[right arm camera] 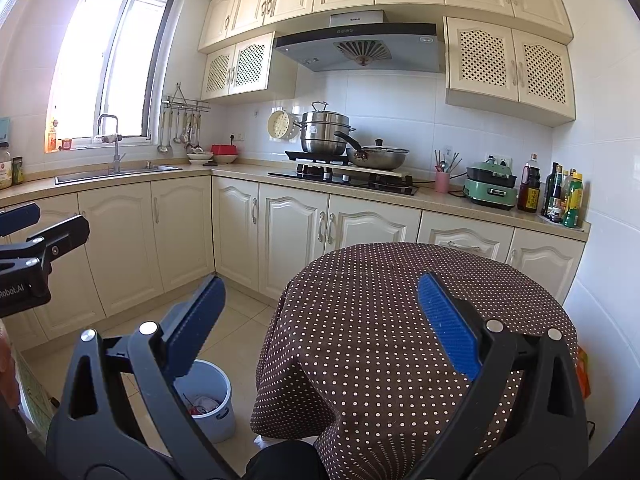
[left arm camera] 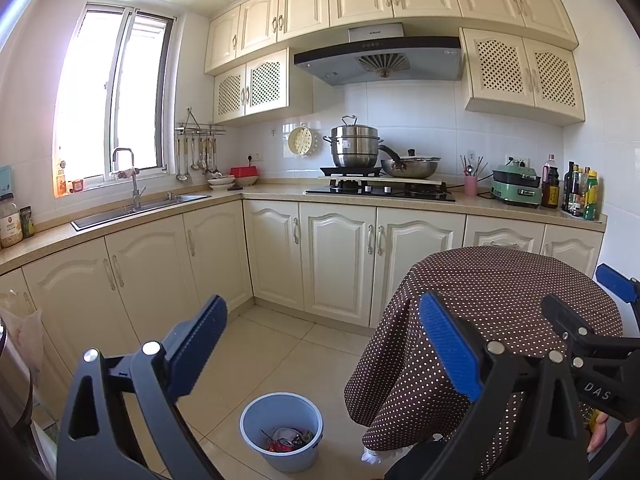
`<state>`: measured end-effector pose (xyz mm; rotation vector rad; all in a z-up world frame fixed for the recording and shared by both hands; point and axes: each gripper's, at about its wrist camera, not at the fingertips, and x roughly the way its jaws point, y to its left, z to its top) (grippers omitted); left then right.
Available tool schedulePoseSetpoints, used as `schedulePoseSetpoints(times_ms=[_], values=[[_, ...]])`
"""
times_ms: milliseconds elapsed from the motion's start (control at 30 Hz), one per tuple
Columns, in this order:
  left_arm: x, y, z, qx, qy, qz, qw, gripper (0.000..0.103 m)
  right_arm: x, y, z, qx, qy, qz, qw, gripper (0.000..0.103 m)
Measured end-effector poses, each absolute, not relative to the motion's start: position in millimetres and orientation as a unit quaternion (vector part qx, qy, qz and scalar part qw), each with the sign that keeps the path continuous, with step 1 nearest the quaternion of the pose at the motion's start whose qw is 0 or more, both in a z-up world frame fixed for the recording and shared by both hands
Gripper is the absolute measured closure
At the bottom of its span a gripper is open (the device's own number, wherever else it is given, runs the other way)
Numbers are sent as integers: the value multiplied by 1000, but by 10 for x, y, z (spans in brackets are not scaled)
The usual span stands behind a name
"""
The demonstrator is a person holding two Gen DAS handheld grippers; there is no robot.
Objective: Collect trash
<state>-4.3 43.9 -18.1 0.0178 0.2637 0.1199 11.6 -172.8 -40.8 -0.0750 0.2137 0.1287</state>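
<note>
Cream raised-panel cabinets [right arm camera: 288, 232] wrap an L-shaped kitchen, topped by a speckled beige stone counter [right arm camera: 460, 200] and backed by glossy white wall tiles. Pale square floor tiles [left arm camera: 304, 344] run underneath, with thin grout lines. Lattice-front doors flank a grey glass range hood [left arm camera: 380, 58], and below it a black glass hob [left arm camera: 380, 192] carries a stacked stainless steamer pot [left arm camera: 354, 146] and a lidded steel wok [left arm camera: 410, 166]. A stainless sink [left arm camera: 140, 210] with a tall angular faucet sits under the bright sliding window [left arm camera: 116, 92]; utensils hang from a wall rail [left arm camera: 200, 130] beside it. Farther along the counter stand a pink utensil cup [right arm camera: 442, 181], a mint-green electric cooker [right arm camera: 490, 186] and a cluster of sauce bottles [right arm camera: 562, 196].

Nearer, a round table [right arm camera: 420, 320] wears a brown cloth with small white polka dots, its hem draping in soft folds.

On the floor just beside the table stands the light blue plastic bin [left arm camera: 281, 432], round and smooth-walled, holding crumpled trash [left arm camera: 288, 438] of red, white and mixed wrappers at its bottom.

The left gripper [left arm camera: 324, 344] hangs above the floor and bin, its black frame and ribbed blue pads spread wide apart with nothing between them. The right gripper [right arm camera: 322, 320] hovers over the table edge, fingers likewise wide apart and holding nothing. Each shows at the edge of the other's view.
</note>
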Motion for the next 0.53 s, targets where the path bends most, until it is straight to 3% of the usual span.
schedulePoseSetpoints(times_ms=[533], values=[[204, 513, -363, 24, 172, 112, 978, 8, 417, -2134, -462, -43, 129, 36, 990, 8]])
